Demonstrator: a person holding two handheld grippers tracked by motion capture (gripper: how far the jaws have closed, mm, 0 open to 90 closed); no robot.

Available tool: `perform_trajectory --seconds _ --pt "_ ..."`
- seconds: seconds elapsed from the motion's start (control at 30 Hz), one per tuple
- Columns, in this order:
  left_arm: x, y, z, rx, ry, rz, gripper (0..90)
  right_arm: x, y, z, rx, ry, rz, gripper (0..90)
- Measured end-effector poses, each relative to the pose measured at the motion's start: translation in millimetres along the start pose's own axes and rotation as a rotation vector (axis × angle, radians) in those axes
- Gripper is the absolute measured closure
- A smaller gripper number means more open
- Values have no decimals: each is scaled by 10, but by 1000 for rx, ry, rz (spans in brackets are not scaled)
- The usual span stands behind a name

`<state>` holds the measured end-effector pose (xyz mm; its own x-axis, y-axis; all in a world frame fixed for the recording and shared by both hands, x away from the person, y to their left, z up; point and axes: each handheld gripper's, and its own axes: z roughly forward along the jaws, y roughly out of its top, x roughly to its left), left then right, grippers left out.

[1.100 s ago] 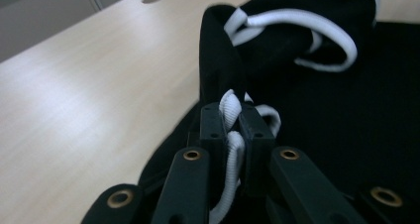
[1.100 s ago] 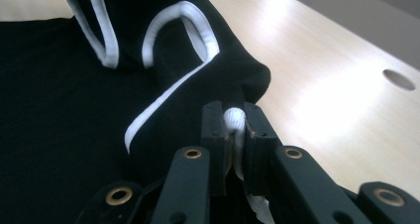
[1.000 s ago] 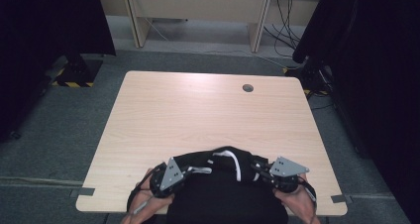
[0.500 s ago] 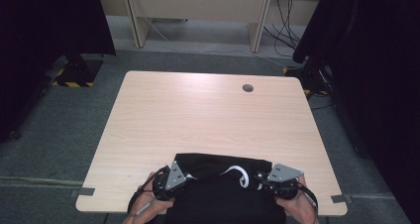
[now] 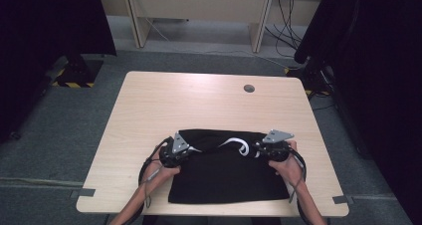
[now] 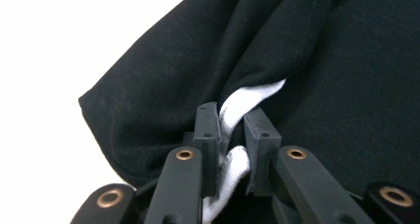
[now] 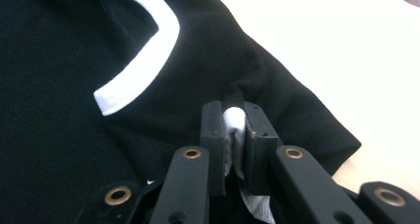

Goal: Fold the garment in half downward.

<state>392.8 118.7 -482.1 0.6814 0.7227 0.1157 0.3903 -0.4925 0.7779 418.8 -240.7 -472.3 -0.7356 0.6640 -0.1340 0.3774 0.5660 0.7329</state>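
Left gripper view has the left gripper (image 6: 232, 130) with its jaws pressed together on a strip of white trim (image 6: 236, 162) of the black garment (image 6: 346, 85); the strip runs up between the jaws and out past their tips. Black cloth bunches in a fold just beyond the tips and spreads away on both sides, and the pale table (image 6: 59, 45) lies past the fold's rounded edge. Right gripper view shows the right gripper (image 7: 233, 117) likewise pinching a white edge, a small nub of it between the jaw tips. Beyond and to one side curves the garment's white-banded collar (image 7: 143, 60); bare tabletop lies to the other. High view places both grippers at the garment's far corners, the cloth lying flat at the table's near edge between the person's hands.
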Motion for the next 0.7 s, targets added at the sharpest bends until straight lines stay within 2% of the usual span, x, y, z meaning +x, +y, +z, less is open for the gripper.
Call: perform_trajectory --seconds 0.07,0.1,0.13,0.3,0.37,0.5,0.6,0.7 --pt "72 29 51 -4 3 -16 735 -74 49 51 6 20 23 798" --pt "106 42 61 2 5 -29 696 -97 63 61 8 28 34 744" --pt "112 49 61 -2 1 -38 645 -125 88 60 10 23 64 668" --pt "2 58 -12 -14 15 -21 317 -135 134 -51 -1 41 96 433" --pt "-64 67 -52 -22 25 17 273 -113 130 -95 -5 53 104 401" --pt "-165 141 -68 -38 47 56 226 -87 139 -115 0 54 81 361" --pt "-211 250 1 -43 55 65 213 -101 221 -95 -9 53 77 335" --pt "-252 335 102 -47 41 81 244 -147 353 -30 24 38 82 335"
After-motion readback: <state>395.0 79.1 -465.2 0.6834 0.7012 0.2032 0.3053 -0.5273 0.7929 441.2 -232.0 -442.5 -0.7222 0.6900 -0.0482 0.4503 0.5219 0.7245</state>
